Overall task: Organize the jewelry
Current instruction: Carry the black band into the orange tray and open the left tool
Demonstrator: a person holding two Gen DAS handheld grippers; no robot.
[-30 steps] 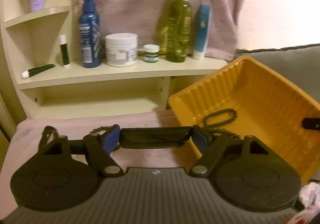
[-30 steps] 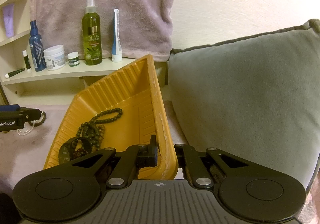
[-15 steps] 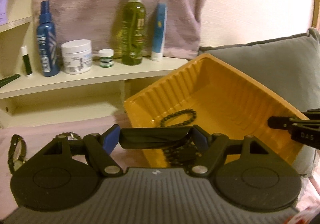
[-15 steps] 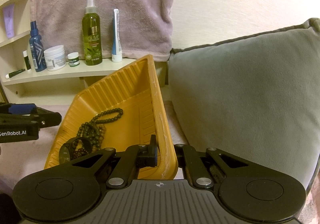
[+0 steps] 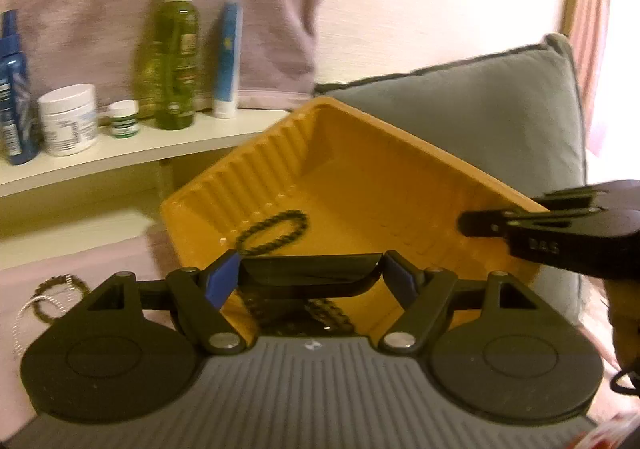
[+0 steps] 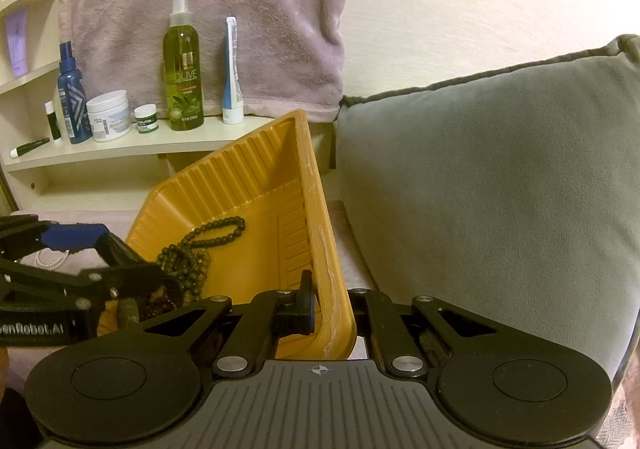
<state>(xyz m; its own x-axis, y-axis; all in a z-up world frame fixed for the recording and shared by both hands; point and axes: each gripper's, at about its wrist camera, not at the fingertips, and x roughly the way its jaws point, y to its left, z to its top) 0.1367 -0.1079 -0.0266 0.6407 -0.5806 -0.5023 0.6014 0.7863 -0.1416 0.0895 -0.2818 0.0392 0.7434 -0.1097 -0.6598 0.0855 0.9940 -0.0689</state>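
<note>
My right tool (image 6: 332,313) pinches the rim of the ribbed yellow plastic tray (image 5: 400,185), tilting it. My left tool (image 5: 310,277) grips a dark curved object, maybe a watch, over the black beaded bracelets (image 6: 200,245) inside.

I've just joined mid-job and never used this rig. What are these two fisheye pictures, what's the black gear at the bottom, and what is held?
No robot arm: a person holds a two-finger gripper in each hand, each with a camera looking along its fingers. In the left view, the left gripper clasps a dark curved band, likely a bracelet or watch, over the yellow tray. In the right view, the right gripper is shut on that tray's rim, holding it tilted. A dark bead strand lies inside. A pearl strand lies on the pink cloth beside it.
</note>
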